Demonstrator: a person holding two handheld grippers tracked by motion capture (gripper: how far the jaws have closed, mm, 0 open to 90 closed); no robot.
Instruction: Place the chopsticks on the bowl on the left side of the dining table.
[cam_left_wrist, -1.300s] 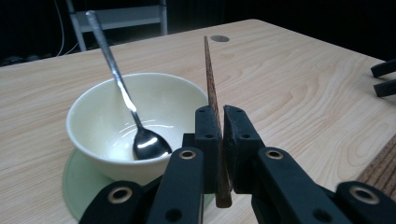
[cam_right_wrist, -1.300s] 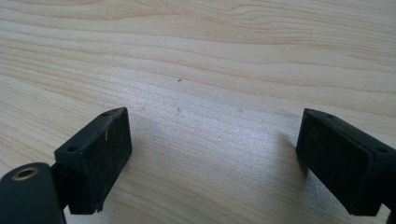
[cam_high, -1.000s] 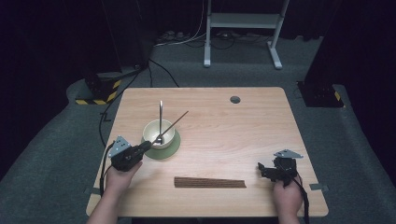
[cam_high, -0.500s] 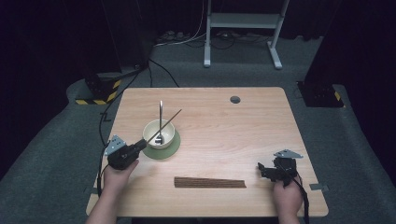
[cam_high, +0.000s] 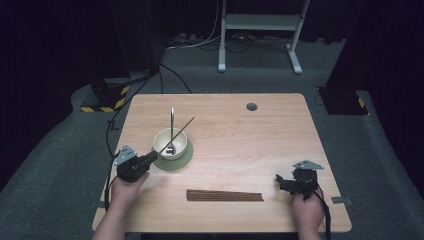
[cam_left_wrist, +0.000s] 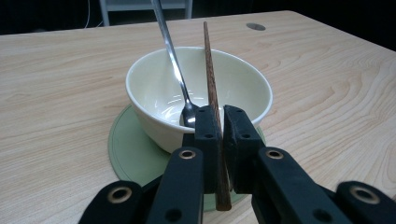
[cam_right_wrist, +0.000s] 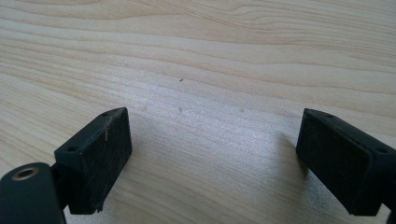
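My left gripper (cam_left_wrist: 220, 126) clamped on chopstick (cam_left_wrist: 211, 79) – tip over bowl (cam_left_wrist: 243, 88), beside spoon (cam_left_wrist: 173, 60); right gripper (cam_right_wrist: 212, 158) – jaws apart above table (cam_right_wrist: 210, 56).

We see a light wooden table (cam_high: 280, 130) with a round grommet hole (cam_high: 251, 106) near its far edge, standing on grey carpet (cam_high: 60, 165). Beyond it, a white metal stand (cam_high: 260, 30) rises against a dark, black backdrop, with cables (cam_high: 195, 42) trailing across the floor. At far left sits a black base with yellow-and-black hazard stripes (cam_high: 102, 102).
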